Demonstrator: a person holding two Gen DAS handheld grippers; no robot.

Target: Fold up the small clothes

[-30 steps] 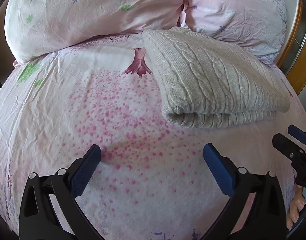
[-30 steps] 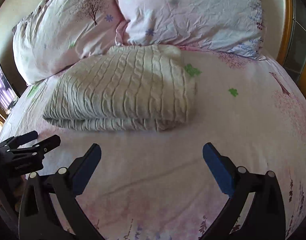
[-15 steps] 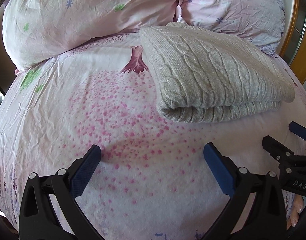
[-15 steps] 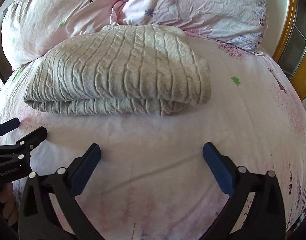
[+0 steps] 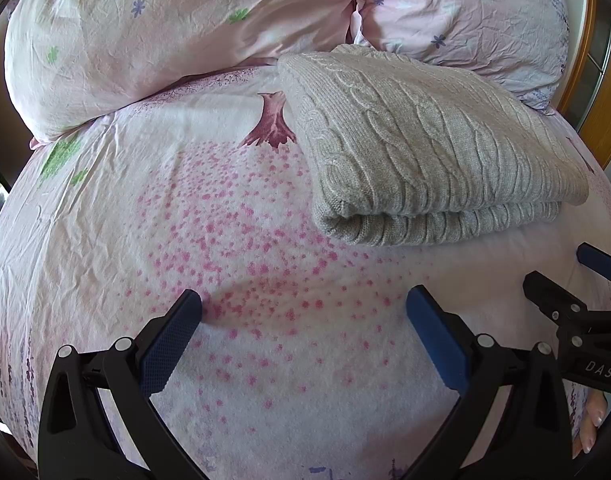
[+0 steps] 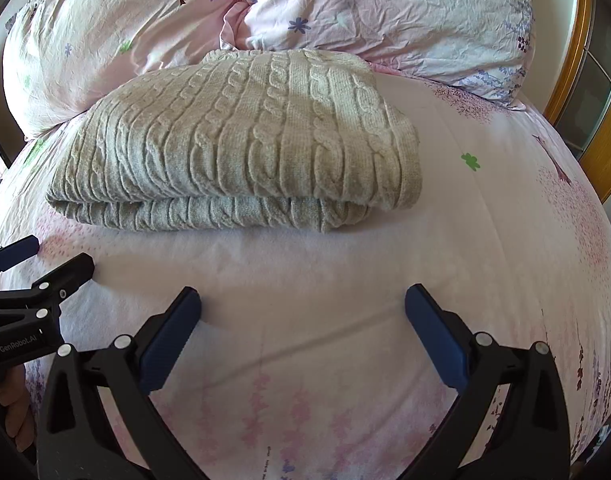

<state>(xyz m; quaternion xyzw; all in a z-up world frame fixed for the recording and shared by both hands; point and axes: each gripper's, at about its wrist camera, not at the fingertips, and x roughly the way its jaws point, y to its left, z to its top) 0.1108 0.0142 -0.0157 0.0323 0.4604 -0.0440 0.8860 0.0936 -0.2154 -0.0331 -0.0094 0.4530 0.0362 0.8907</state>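
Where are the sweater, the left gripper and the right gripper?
sweater (image 6: 241, 136): right wrist view, middle of the top folded layer.
left gripper (image 5: 303, 314): left wrist view, midway between its open blue fingertips, over the sheet.
right gripper (image 6: 303, 314): right wrist view, midway between its open blue fingertips.

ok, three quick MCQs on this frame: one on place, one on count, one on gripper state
1. Where does the folded grey cable-knit sweater lie?
A. on the floral bed sheet, just before the pillows
B. on a wooden chair
C. between the left gripper's fingers

2. How many pink floral pillows show behind it?
A. one
B. two
C. four

3. How do both grippers stand?
A. both shut on the sweater
B. one open, one shut
C. both open, holding nothing

Key: 1 A, it rests on the sheet; 2 B, a left pillow and a right pillow; 3 C, left gripper and right gripper are spread over bare sheet.
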